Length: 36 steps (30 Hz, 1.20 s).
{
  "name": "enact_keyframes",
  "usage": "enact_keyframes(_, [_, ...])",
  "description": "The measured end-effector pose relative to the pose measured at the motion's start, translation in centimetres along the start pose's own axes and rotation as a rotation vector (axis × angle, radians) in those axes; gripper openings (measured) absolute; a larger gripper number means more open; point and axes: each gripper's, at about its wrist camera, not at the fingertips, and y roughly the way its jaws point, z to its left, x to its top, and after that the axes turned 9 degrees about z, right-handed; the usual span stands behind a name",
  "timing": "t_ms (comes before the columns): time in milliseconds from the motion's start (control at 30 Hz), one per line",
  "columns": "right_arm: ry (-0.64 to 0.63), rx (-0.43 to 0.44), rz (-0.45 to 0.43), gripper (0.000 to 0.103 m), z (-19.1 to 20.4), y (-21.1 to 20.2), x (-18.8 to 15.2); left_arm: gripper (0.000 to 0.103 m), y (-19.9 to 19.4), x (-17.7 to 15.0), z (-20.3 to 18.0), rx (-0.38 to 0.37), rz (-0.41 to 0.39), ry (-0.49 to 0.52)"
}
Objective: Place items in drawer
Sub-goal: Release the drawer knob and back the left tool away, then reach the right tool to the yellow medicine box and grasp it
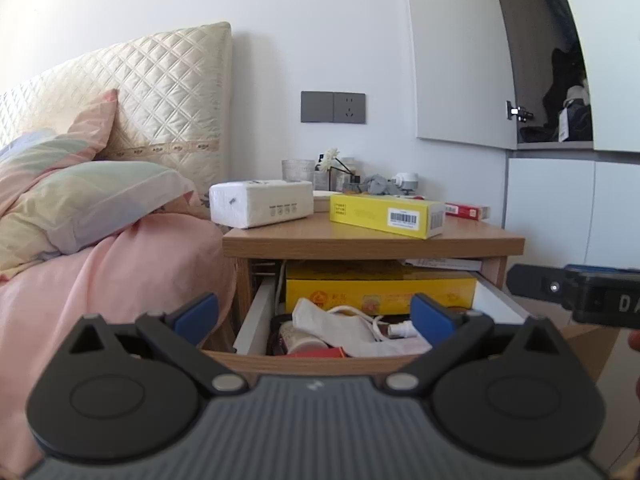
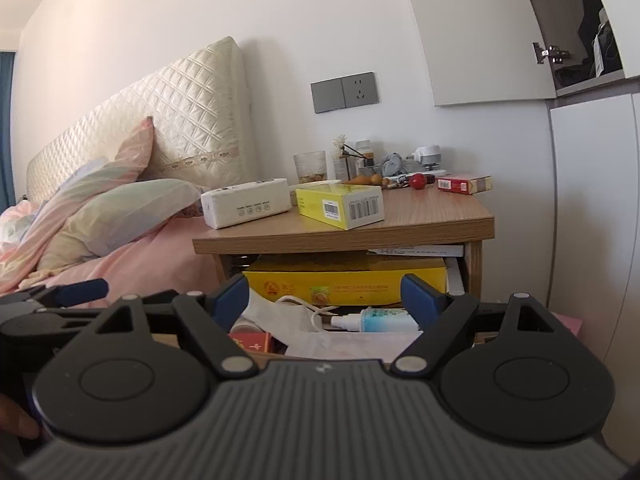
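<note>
The nightstand drawer (image 1: 320,362) stands open and cluttered, while the yellow carton (image 1: 386,215) and white tissue pack (image 1: 262,203) wait on top. Both the left gripper (image 1: 316,312) and right gripper (image 2: 325,298) hover with jaws spread, holding nothing, so probably 2 items remain.

You're looking at a white wall (image 1: 320,20) with a grey socket plate (image 1: 333,107), quilted cream headboard (image 1: 168,96) catching daylight, white cupboard door (image 1: 460,60) hanging open.

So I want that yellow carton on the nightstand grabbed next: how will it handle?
The yellow carton looks like thin card, so probably light and crushable under hard squeezing. Its flat, long shape suggests it will slide rather than roll. It may be wide for the jaws, so gripping across its short side seems safer.
</note>
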Motion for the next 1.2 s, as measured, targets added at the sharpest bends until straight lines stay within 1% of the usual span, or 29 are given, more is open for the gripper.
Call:
enact_keyframes(133, [0.001, -0.013, -0.007, 0.085, -0.1, -0.1, -0.1, 0.103, -0.2, -0.1, 0.5, -0.024, 0.003, -0.005])
enact_keyframes(333, [0.013, -0.018, -0.011, 0.085, 0.0, 0.0, -0.1, 0.103, -1.0, -0.5, 0.4, -0.050, -0.010, 0.021])
enact_keyframes(667, [0.006, -0.012, -0.009, 0.085, 0.6, 0.5, -0.1, 0.103, -1.8, -0.8, 0.7, -0.065, -0.023, 0.029])
enact_keyframes(900, [0.018, 0.046, -0.049, 0.085, 0.5, 0.1, 0.1, 0.103, -2.3, -0.7, 1.1, -0.074, -0.041, 0.026])
enact_keyframes(1067, [0.029, 0.056, -0.059, 0.085, 0.4, 0.1, 0.2, 0.103, -2.7, -0.7, 1.4, -0.078, -0.048, 0.015])
enact_keyframes(1200, [0.031, 0.066, -0.074, 0.085, 0.1, 0.2, 0.9, 0.103, -3.0, -0.8, 1.5, -0.080, -0.056, 0.020])
